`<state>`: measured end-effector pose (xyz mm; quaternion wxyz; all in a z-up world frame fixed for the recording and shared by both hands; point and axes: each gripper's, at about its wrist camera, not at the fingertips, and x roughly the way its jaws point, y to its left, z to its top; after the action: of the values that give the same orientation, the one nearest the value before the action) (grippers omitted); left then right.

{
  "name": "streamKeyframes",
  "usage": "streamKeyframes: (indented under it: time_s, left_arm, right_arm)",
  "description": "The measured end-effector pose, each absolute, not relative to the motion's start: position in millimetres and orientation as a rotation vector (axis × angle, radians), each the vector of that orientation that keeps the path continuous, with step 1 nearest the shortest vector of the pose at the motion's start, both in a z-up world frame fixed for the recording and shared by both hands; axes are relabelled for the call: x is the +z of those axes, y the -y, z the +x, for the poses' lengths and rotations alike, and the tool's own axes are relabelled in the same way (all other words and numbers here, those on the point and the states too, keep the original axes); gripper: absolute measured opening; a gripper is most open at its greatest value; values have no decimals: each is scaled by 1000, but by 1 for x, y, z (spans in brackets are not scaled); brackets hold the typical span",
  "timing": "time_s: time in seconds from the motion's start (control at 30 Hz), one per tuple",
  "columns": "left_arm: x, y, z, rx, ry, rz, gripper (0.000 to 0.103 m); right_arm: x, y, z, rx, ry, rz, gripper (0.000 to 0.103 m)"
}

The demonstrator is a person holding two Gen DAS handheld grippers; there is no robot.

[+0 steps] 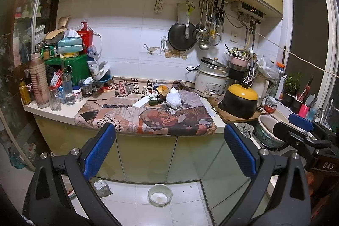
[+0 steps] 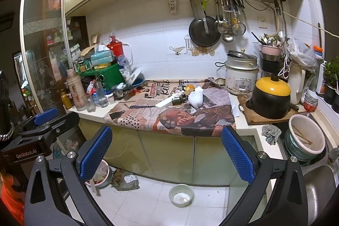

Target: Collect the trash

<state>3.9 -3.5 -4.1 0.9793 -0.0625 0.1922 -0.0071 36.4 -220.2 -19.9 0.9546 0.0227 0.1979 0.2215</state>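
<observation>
A pile of trash lies on newspaper [image 1: 148,118] [image 2: 169,115] spread over the counter: a white foam net [image 1: 173,100] [image 2: 196,99], a white flat box [image 1: 141,103] [image 2: 165,103], a small dark bottle [image 1: 155,101] [image 2: 179,101], crumpled tissue [image 1: 153,94] and orange peel [image 1: 162,88] [image 2: 188,87]. My left gripper [image 1: 169,149] is open and empty, held back from the counter front. My right gripper [image 2: 167,151] is open and empty, level with it. A pink bin [image 2: 101,175] with scraps stands on the floor at left.
Bottles and jars [image 1: 53,88] crowd the counter's left end. A rice cooker [image 1: 211,79] and a black pot with yellow lid [image 1: 240,102] [image 2: 270,99] stand at right, with a sink [image 2: 317,183] and a bowl [image 2: 305,137] beyond. A small bowl [image 1: 160,194] sits on the floor.
</observation>
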Motion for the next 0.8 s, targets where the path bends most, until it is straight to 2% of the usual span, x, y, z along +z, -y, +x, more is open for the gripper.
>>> streamKeyframes:
  time_s: [0.8]
  left_arm:
    - [-5, 4, 19, -12, -394, -130, 103]
  right_arm:
    - [-16, 214, 54, 459, -399, 51, 102]
